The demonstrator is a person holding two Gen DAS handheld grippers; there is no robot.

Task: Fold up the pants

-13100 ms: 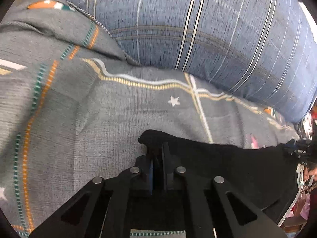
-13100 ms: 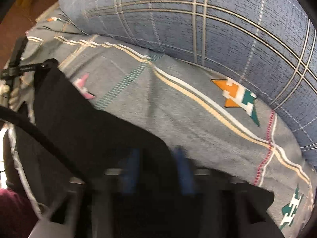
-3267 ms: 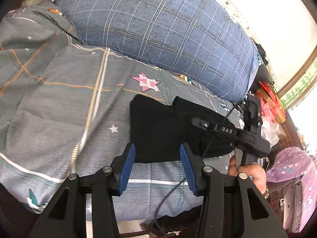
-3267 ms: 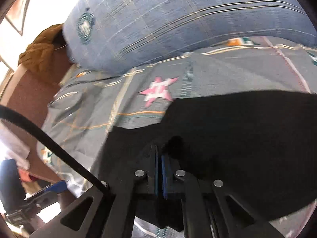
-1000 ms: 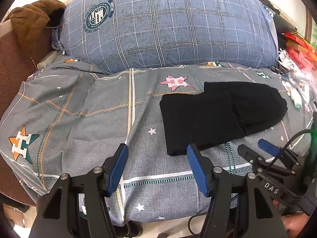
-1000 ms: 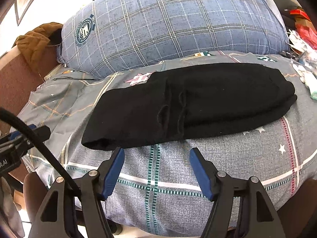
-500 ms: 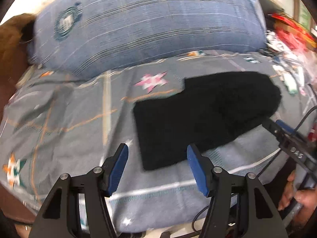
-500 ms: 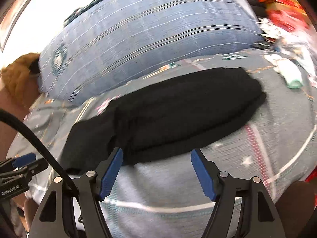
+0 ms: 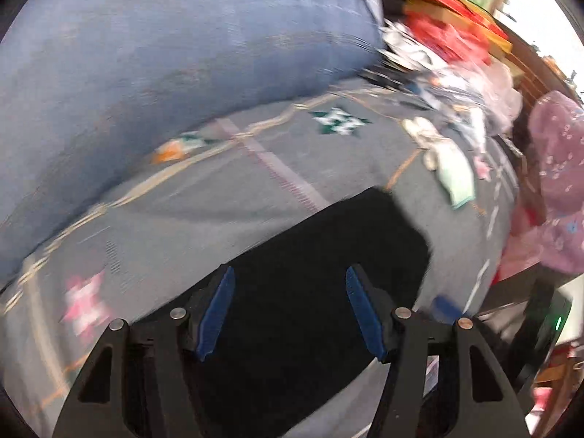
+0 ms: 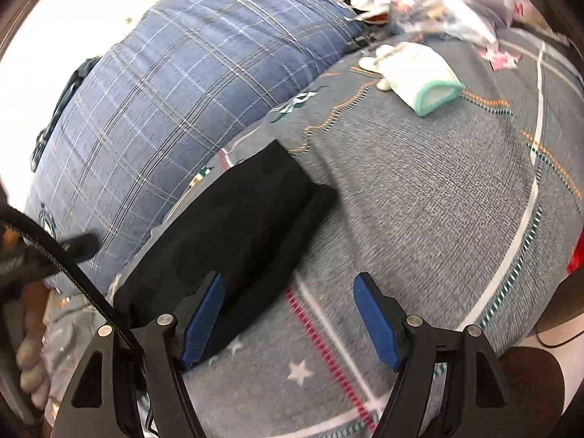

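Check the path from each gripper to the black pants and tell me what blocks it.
Nothing visible does. The left gripper is open over the pants; the right gripper is open, the pants by its left finger, only bedsheet between.

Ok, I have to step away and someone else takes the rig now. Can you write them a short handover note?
Left claw: open, empty, over the pants.
Right claw: open, empty, at the pants' right end, over the bedspread.
Pants: a folded black bundle lying flat on the bedspread in front of the blue pillow.
Done: they look folded and let go.
Left: perhaps one more fold or a tidy; hard to tell, the left view is blurred.
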